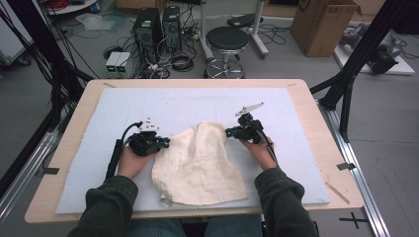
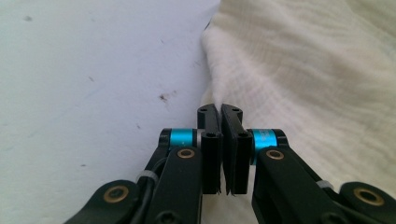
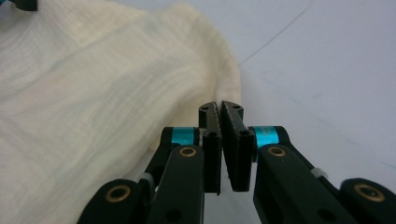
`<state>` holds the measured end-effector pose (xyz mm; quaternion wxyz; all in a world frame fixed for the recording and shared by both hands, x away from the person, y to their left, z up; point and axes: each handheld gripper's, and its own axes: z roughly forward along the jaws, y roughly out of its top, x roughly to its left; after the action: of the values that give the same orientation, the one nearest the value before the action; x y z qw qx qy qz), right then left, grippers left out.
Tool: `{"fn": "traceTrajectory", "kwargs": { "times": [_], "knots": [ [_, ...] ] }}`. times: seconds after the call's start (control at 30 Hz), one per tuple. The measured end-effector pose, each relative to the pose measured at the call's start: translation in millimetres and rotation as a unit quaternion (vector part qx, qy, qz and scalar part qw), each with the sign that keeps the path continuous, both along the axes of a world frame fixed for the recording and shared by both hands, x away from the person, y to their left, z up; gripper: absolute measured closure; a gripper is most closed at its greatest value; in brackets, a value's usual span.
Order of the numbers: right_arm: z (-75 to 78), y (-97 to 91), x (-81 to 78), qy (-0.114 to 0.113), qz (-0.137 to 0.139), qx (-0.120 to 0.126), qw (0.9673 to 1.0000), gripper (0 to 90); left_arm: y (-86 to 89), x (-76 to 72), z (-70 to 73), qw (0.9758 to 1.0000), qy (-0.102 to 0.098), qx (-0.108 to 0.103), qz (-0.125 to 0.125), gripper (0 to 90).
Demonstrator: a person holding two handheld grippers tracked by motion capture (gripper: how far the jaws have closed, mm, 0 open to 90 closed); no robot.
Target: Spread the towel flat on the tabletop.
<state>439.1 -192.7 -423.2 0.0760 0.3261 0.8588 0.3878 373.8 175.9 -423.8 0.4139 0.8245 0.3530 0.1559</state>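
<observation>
A cream, crinkled cloth [image 1: 197,163] lies rumpled on the pale blue mat [image 1: 197,98], nearer the person's side. My left gripper [image 1: 167,142] is at the cloth's left edge, held low in the person's left hand. In the left gripper view the jaws [image 2: 220,108] are closed together, pinching the cloth's edge [image 2: 303,70]. My right gripper [image 1: 229,132] meets the cloth's upper right edge. In the right gripper view its jaws [image 3: 220,106] are also closed, with the cloth's hem [image 3: 93,93] caught at their tips.
The mat covers a wooden table [image 1: 326,123], with bare mat to the far side and both sides of the cloth. On the floor beyond stand a black stool [image 1: 226,42], computer towers [image 1: 158,24] and a cardboard box [image 1: 323,22].
</observation>
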Motion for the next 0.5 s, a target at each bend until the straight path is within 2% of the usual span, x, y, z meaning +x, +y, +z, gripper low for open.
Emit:
{"fn": "traceTrajectory", "kwargs": {
  "times": [0.07,0.17,0.23,0.33,0.37,0.4,0.43,0.5],
  "knots": [
    [10.4,-9.7,-1.9,-0.011,-0.017,-0.007,0.9998,86.6,0.7,-0.3,1.8,0.9999,-0.004,-0.01,0.006,86.2],
    [26.4,-21.0,1.5,-0.022,-0.042,-0.03,0.9984,86.5,-2.0,0.1,2.2,0.9998,-0.007,-0.011,0.012,86.2],
    [35.0,-22.3,5.9,-0.034,-0.054,-0.043,0.997,86.5,-4.4,0.5,2.4,0.9997,-0.015,-0.005,0.02,86.2],
    [41.2,-19.0,14.8,-0.053,-0.073,-0.056,0.9943,85.5,-6.0,2.3,1.7,0.9992,-0.02,-0.011,0.034,85.3],
    [40.8,-17.8,17.2,-0.056,-0.081,-0.061,0.9933,82.3,-5.6,3.3,1.3,0.9992,-0.019,-0.014,0.032,83.2],
    [39.3,-16.7,20.1,-0.058,-0.092,-0.067,0.9918,78.4,-5.3,4.0,0.4,0.9993,-0.014,-0.023,0.028,78.6],
    [36.9,-16.8,23.0,-0.054,-0.095,-0.066,0.9917,76.7,-4.8,4.7,-0.5,0.9994,-0.008,-0.022,0.025,72.6],
    [32.6,-15.7,24.1,-0.031,-0.087,-0.05,0.9945,73.6,-2.9,5.7,-2.0,0.9994,0.0,-0.02,0.028,65.1]
  ]
}}
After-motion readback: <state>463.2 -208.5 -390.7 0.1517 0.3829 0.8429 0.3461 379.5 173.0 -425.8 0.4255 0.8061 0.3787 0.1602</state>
